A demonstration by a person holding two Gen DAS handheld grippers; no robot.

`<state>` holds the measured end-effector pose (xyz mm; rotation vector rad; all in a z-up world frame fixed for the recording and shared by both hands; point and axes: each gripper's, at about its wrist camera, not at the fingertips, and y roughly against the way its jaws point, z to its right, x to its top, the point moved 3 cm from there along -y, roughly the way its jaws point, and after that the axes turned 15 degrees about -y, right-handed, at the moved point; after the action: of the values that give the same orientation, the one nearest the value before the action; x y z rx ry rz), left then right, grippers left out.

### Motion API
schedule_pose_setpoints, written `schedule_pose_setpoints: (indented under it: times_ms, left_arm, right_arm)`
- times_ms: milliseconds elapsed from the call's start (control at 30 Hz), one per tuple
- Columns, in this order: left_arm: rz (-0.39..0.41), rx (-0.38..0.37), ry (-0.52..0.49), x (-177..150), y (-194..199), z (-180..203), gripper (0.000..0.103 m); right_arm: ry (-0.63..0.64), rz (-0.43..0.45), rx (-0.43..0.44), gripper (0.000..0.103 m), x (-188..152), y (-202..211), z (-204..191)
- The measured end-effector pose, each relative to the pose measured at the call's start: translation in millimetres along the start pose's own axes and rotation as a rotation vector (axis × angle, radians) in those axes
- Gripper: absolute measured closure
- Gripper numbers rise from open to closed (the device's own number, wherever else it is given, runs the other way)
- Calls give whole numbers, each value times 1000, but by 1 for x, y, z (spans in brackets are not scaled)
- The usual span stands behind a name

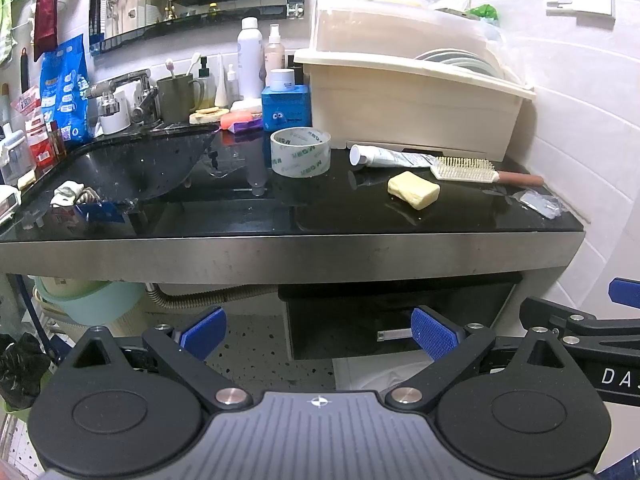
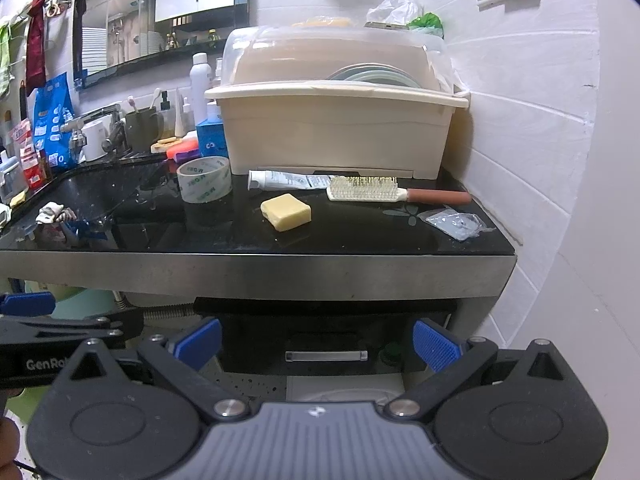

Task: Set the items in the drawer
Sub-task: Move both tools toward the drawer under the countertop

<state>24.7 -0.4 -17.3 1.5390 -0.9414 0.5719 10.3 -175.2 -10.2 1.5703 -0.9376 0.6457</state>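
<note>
Drawer is seen shut under the black counter, dark front w/ a metal handle. Nothing's been stowed yet; opening is judged the step in hand. Right gripper & left gripper are held apart, empty. Handle must be gripped next, prob. by the right.

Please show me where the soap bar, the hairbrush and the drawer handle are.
soap bar (image 2: 285,212): right wrist view, top face.
hairbrush (image 2: 366,192): right wrist view, bristle head.
drawer handle (image 2: 326,356): right wrist view, middle of the bar.
</note>
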Motion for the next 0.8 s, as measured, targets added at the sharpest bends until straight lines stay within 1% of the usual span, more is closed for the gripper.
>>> schedule_pose_setpoints:
  times_ms: [400, 533, 600, 800]
  left_arm:
    - [-3, 3, -3, -1, -2, -2, 3]
    - [-4, 1, -3, 0, -3, -2, 3]
    - [-2, 1, -4, 0, -2, -2, 3]
    - [-4, 2, -4, -1, -2, -2, 3]
  right_arm:
    - [-6, -1, 0, 0, 0, -2, 0]
    - [-7, 1, 0, 0, 8, -7, 5]
    - [2, 2, 0, 0, 0, -4, -2]
    - [1, 1, 2, 0, 0, -3, -1]
